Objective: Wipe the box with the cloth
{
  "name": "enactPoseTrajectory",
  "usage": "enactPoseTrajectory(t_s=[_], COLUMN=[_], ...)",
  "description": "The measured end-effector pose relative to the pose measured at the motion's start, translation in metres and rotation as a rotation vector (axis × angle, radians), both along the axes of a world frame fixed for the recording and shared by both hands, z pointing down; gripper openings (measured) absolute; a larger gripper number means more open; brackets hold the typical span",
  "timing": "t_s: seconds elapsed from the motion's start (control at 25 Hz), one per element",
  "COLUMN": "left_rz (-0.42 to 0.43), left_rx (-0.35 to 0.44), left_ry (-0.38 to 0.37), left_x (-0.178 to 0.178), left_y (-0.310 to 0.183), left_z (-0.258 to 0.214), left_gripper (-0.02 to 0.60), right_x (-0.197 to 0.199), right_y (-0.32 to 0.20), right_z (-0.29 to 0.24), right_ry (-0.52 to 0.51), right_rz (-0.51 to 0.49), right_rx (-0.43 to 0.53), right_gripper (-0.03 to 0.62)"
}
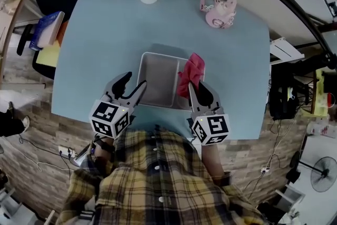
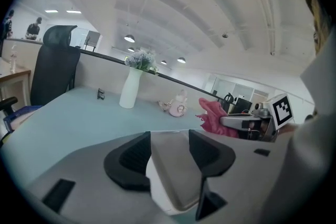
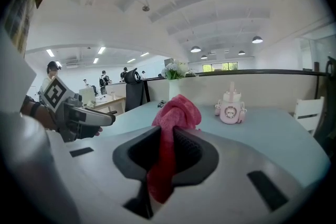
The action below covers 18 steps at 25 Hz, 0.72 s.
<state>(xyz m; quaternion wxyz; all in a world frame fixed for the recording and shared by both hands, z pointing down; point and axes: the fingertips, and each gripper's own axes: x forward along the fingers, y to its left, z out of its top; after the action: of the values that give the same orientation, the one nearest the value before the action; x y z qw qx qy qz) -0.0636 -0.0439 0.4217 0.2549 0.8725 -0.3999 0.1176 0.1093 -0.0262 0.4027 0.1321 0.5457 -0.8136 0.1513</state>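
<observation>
At the centre of the head view, on the pale blue table (image 1: 105,34), sits the shallow grey box (image 1: 158,79), open side up. My right gripper (image 1: 198,86), just lower right of centre, is clamped on the red cloth (image 1: 192,72), which bunches up over the box's right rim. My left gripper (image 1: 135,80), lower left of centre, has its jaws apart at the box's near left corner. Its own view shows the box's wall standing between them, not pinched as far as I can tell. I judge that wiping has not begun and this is the steadying step. Next, the left jaws need to close on the wall, and the cloth must come down onto the box's floor and drag across it.
</observation>
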Motion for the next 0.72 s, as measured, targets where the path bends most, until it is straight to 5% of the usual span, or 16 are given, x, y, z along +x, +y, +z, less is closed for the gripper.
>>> enactPoseTrajectory(t_s=[0.72], left_rz=[0.012], left_rx=[-0.157], left_ry=[-0.030], left_x=[0.005], left_y=[0.011], left_z=[0.063], left_gripper=[0.178], right_x=[-0.025], right_y=[-0.004], right_z=[0.019], right_ry=[-0.005], right_rz=[-0.081], right_rx=[-0.056], right_gripper=[0.064])
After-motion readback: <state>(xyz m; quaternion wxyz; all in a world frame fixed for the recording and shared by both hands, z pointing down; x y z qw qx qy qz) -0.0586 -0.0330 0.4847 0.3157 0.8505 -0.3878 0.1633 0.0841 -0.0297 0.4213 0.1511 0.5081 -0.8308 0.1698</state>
